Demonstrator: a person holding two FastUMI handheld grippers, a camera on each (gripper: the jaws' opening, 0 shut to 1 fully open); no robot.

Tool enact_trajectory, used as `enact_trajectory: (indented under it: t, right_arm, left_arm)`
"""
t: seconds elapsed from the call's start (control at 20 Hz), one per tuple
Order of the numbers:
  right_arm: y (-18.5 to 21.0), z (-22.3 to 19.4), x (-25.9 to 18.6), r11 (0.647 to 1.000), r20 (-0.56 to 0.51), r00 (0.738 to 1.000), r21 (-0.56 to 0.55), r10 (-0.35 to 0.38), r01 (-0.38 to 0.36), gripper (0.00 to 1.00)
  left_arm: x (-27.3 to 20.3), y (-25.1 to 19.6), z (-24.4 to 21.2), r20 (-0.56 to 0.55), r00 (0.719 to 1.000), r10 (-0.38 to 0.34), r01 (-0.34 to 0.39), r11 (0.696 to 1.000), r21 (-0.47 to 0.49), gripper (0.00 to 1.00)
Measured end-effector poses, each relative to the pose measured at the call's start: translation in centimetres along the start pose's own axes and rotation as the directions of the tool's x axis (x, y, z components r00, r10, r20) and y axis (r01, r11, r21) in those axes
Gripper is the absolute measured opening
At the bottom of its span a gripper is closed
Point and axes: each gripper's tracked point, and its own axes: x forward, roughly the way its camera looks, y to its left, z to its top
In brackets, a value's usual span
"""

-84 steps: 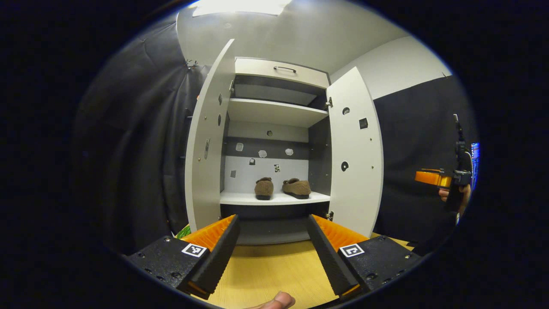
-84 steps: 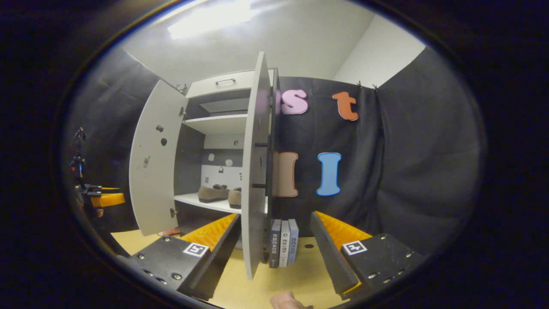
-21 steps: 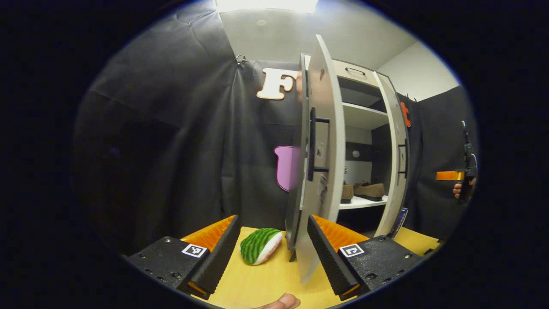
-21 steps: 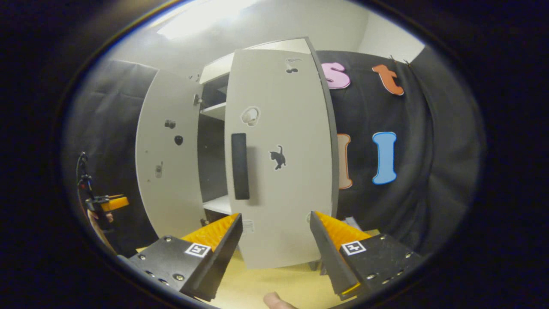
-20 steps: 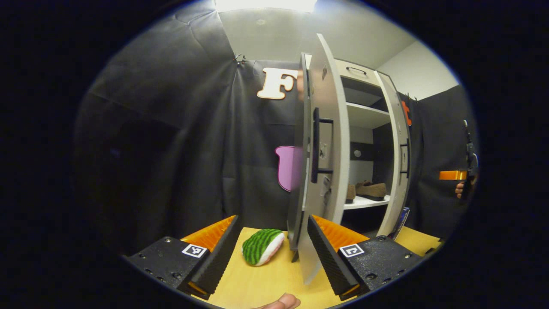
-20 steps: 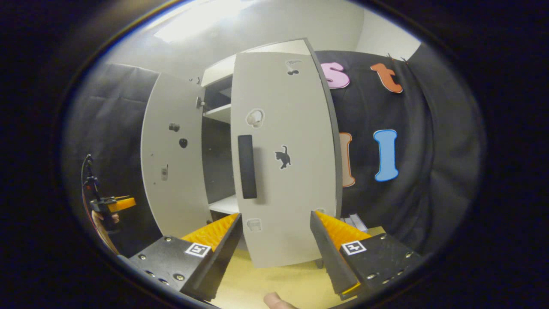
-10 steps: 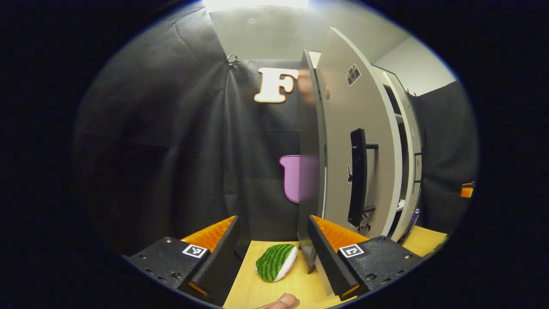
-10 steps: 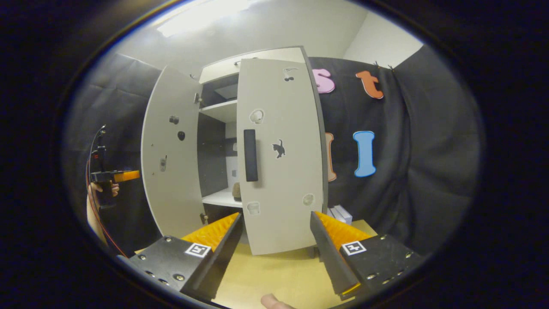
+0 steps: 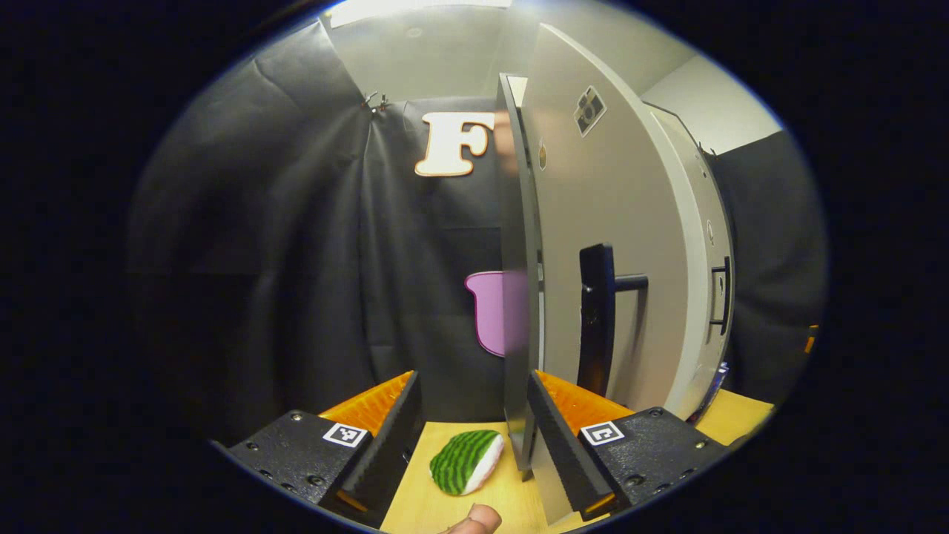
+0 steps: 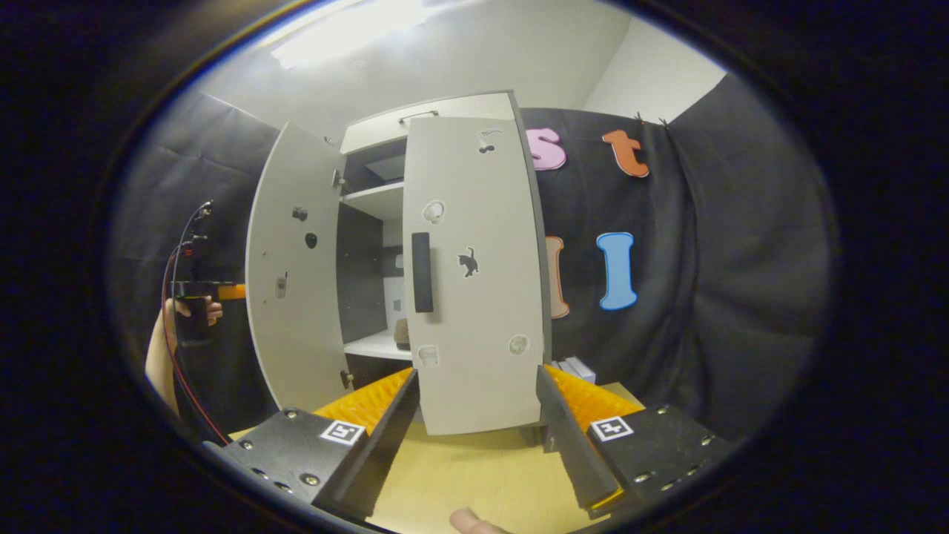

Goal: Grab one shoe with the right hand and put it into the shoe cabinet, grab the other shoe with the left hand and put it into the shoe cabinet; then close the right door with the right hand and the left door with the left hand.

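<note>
- Your left tool [image 9: 470, 437] sits low in the left gripper view, spread wide and gripping nothing, with the left door [image 9: 600, 222] edge just beyond its fingers.
- Your right tool [image 10: 478, 430] is spread wide and empty too, low centre of the right gripper view, facing the right door [image 10: 474, 297].
- Two doors: the right looks almost shut, the left is half open, so both closings remain.
- One shoe [image 10: 402, 334] peeks through the gap on the cabinet [image 10: 371, 215] shelf; I cannot tell about the second.
</note>
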Motion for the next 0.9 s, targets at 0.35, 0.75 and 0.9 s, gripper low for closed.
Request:
enact_trajectory:
  t: [0.35, 0.75, 0.9]
  right_arm:
    - [0.0, -0.4, -0.4, 1.0, 0.002, 1.0, 0.021, 0.013, -0.013, 0.93]
    - [-0.6, -1.4, 0.0, 1.0, -0.013, 1.0, -0.004, -0.008, 0.008, 0.92]
    - [-0.3, -1.9, 0.0, 1.0, -0.021, 1.0, 0.008, -0.001, 0.001, 0.93]
  left_arm:
    - [0.6, -1.2, 0.1, -0.01, 1.0, 0.0, -0.001, 1.0, -0.013, 0.88]
    - [0.6, -7.1, 0.3, -0.002, 0.996, -0.094, 0.094, 0.995, -0.016, 0.9]
    - [1.2, -8.8, 0.3, 0.003, 0.996, -0.091, 0.091, 0.996, -0.003, 0.9]
